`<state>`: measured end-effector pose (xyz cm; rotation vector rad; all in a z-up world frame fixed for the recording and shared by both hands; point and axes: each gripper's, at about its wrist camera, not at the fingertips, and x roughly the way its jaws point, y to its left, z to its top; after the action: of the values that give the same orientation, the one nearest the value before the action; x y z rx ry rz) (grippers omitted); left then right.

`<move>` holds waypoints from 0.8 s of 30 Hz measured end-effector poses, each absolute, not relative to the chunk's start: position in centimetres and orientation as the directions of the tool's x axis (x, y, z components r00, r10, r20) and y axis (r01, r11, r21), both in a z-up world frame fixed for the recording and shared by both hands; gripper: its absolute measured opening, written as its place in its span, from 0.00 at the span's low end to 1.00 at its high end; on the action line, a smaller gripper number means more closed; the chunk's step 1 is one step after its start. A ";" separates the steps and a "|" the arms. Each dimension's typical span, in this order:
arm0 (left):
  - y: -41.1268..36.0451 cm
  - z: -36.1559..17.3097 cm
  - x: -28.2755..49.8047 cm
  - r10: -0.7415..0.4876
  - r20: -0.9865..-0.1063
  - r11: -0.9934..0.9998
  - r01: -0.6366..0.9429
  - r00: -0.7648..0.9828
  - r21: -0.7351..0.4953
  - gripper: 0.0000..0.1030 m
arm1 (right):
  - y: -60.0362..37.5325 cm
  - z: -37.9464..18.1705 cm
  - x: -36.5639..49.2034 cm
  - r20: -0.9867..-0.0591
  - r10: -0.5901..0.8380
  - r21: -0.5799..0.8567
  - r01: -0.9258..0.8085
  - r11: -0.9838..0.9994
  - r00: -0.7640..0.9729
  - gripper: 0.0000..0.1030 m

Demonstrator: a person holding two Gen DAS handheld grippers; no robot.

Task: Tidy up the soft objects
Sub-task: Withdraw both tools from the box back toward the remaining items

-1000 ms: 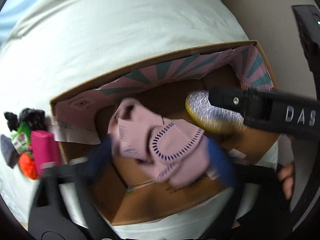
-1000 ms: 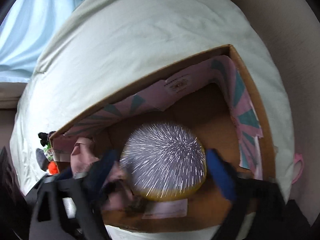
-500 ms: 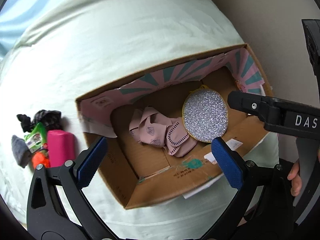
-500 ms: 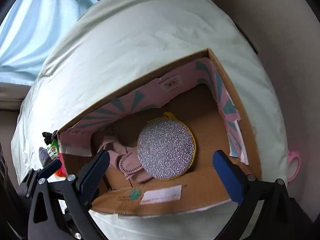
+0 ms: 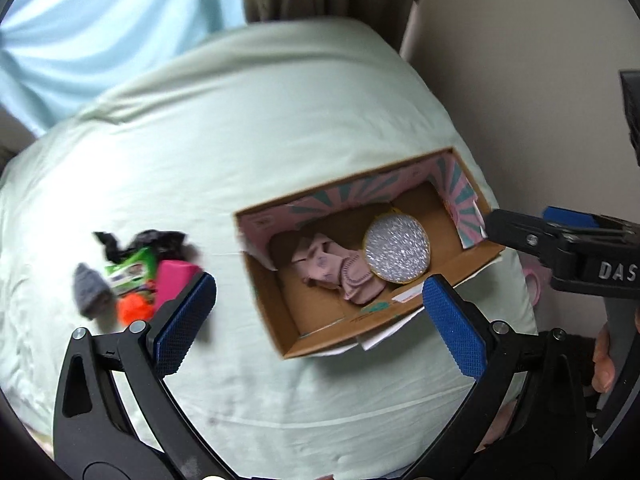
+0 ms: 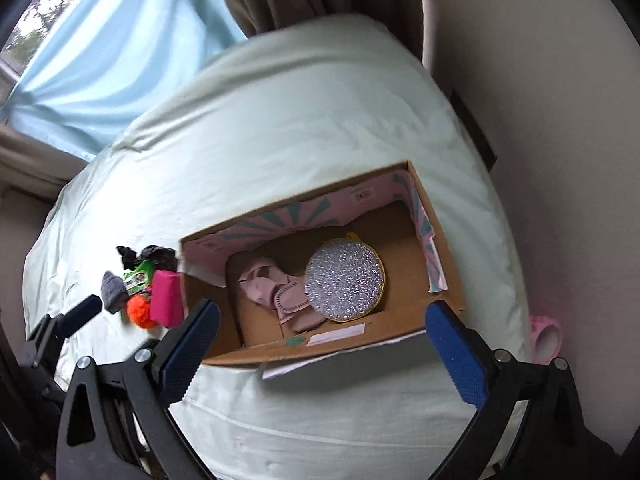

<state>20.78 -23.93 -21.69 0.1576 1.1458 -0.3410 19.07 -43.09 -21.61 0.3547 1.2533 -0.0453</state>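
An open cardboard box lies on the pale green bed. Inside it are a pink cloth and a round silver scrubber with a yellow rim. A small pile lies left of the box: a magenta block, an orange pom, a grey sock, a green packet and a black item. My left gripper and my right gripper are both open, empty, above the bed near the box.
The bed runs up to a blue curtain and a beige wall on the right. A pink object lies off the bed's right edge. The right gripper's body shows right of the box.
Both grippers let go of the pink cloth and the silver scrubber into the box, then drew back and up. More of the bed and the pile now shows.
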 end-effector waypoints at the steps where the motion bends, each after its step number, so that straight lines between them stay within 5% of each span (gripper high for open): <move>1: -23.3 -21.0 20.4 -0.185 -0.907 0.942 0.331 0.379 -0.055 1.00 | -42.7 -20.8 18.8 -0.931 0.157 0.236 0.216 0.947 0.330 0.99; 12: -13.8 -14.1 14.7 -0.186 -0.827 0.973 0.217 0.530 -0.079 1.00 | -36.0 -12.4 13.7 -0.856 0.130 0.200 0.089 0.976 0.500 1.00; 24: -1.0 -10.7 10.5 -0.097 -0.748 0.991 0.134 0.657 -0.010 1.00 | -24.4 -9.1 9.9 -0.775 0.183 0.230 0.000 0.973 0.605 1.00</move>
<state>10.47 -0.98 -10.71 0.0473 0.8441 -0.1309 9.90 -24.40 -9.14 0.2159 0.9167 0.1069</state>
